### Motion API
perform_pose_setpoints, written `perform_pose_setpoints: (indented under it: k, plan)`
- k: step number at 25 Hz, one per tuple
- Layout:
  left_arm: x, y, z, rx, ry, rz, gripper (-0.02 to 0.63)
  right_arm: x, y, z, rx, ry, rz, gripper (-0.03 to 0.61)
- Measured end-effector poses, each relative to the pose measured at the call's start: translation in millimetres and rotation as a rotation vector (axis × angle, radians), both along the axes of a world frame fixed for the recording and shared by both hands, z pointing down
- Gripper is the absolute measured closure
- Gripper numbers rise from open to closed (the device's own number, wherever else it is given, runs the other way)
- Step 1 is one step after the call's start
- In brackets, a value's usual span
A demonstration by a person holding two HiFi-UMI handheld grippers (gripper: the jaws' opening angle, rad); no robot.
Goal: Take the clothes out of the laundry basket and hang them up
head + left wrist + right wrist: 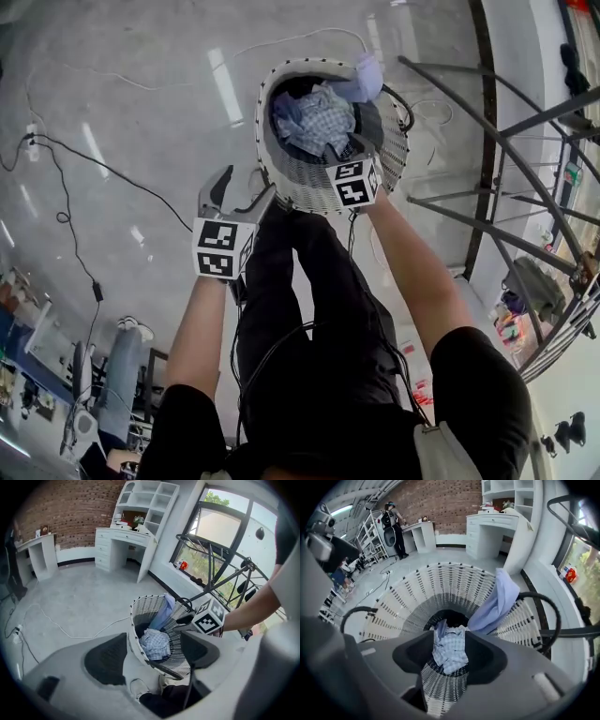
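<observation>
A white wicker laundry basket (298,173) stands on the floor in front of the person's legs. Inside it lies a crumpled blue-and-white checked shirt (317,120) (449,646), and a lavender cloth (364,79) (497,599) hangs over the far rim. My right gripper (364,148) points down over the near rim with its jaws apart; in the right gripper view (450,656) the checked shirt shows in the gap, with the pads apart from it. My left gripper (242,192) hangs outside the basket at its left, jaws wide and empty (154,651).
A dark metal drying rack (506,141) (211,559) stands to the right of the basket by the window. Cables (66,216) trail over the grey floor at left. A white desk with shelves (124,536) lines the brick wall. A person (390,522) stands far off.
</observation>
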State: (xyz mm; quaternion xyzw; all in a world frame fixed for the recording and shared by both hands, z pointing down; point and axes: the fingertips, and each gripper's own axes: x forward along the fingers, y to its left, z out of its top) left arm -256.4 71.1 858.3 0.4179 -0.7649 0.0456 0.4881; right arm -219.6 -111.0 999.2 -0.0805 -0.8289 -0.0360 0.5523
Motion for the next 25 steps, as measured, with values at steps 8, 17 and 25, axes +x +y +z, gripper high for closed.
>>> perform_pose_setpoints:
  k: [8,17,25]
  plan:
    - [-29.2,31.9,68.8,-0.012,-0.006,-0.041,0.247,-34.8,2.2,128.6,0.084,0.047,-0.109,0.36]
    - [-48.5,72.1,136.8,-0.018,0.005,-0.115,0.248,-56.0,11.5,244.3,0.205,0.091,-0.267,0.39]
    - [-50.6,93.3,174.8,-0.019,0.028,-0.135,0.252,-59.3,9.7,293.6,0.325,0.114,-0.358,0.41]
